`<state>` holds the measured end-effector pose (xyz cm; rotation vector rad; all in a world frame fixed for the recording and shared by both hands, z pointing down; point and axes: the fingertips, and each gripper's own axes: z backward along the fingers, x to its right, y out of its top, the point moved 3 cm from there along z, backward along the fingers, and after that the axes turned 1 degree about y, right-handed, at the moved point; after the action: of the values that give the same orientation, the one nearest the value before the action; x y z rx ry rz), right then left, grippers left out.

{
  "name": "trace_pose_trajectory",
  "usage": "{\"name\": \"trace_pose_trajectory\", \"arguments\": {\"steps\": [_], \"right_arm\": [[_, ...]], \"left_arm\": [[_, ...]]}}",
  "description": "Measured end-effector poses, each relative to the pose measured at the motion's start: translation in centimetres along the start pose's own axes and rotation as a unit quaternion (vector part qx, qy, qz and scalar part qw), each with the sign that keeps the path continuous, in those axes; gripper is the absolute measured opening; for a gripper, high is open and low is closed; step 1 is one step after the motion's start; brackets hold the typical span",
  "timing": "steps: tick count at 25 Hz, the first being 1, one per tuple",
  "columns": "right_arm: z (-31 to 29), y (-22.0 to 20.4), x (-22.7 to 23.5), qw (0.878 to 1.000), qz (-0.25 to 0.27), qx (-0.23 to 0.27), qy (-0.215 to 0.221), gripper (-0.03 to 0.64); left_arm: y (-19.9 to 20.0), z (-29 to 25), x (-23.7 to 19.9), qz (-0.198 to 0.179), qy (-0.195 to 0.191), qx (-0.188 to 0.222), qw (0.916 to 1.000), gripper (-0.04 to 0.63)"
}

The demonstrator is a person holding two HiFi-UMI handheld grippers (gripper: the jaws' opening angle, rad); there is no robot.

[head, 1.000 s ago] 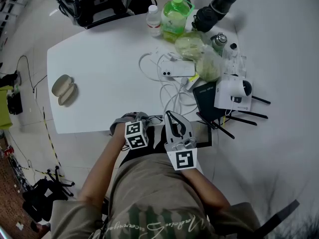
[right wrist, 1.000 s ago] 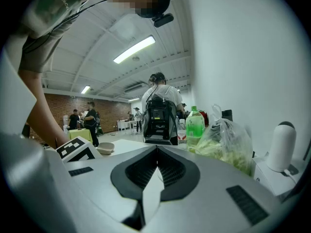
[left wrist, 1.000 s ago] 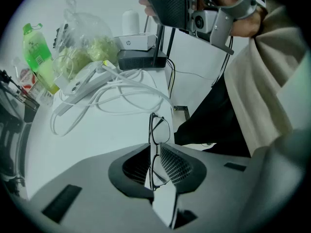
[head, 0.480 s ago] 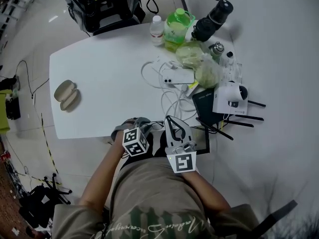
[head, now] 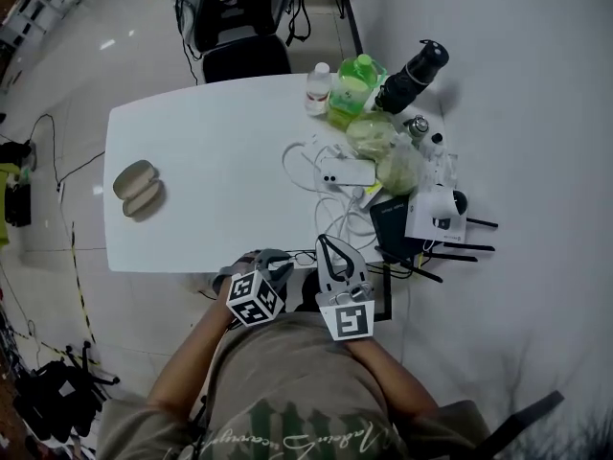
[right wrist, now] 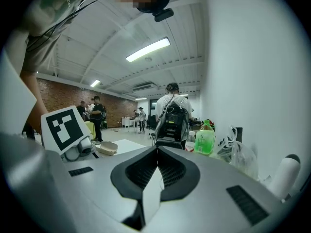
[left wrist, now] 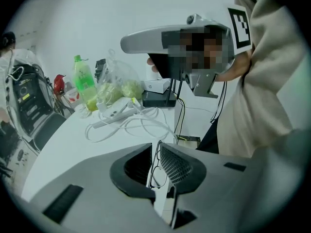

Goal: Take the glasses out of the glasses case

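Apparently the removal itself is done. The left tool (left wrist: 156, 152) has its jaws closed on the thin dark-framed glasses (left wrist: 156, 174), which stand on edge in the narrow slot between them. The right tool (right wrist: 156, 161) has its jaws pressed together with nothing between. Both are held near the person's body, at the lower centre of the head view.

To do this step well, I think the grip should stay light and stay on the frame, not on a lens, because such thin wire bends easily. The glasses should go down on a bare part of the white surface (head: 211, 161), away from the white cables (head: 330, 195) in the middle of the frame.

The beige oval clamshell glasses case (head: 139, 189) lies open at the left of the head view, well apart from both tools. Its two halves look empty, but it is small there.

At the upper right stand a green plastic bottle (head: 350, 89) with green liquid, a small clear bottle with a white cap (head: 317, 89), and two clear plastic bags (head: 369, 134) with pale green contents that I cannot identify.
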<state>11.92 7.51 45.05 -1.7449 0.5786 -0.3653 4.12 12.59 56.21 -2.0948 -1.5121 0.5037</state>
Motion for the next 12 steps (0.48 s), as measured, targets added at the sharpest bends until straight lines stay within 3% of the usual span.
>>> {"name": "trace_pose_trajectory", "arguments": {"steps": [6,12], "right_arm": [[-0.4,0.8,-1.7,1.0,0.0,0.01,0.009,0.011],[-0.6,0.9,-2.4,1.0,-0.002,0.016,0.005,0.012]], "left_arm": [[-0.7,1.5,0.0,0.048,0.007,0.024,0.9985,0.057],[-1.1,1.5,0.3,0.024,0.015,0.01,0.9995,0.057]]}}
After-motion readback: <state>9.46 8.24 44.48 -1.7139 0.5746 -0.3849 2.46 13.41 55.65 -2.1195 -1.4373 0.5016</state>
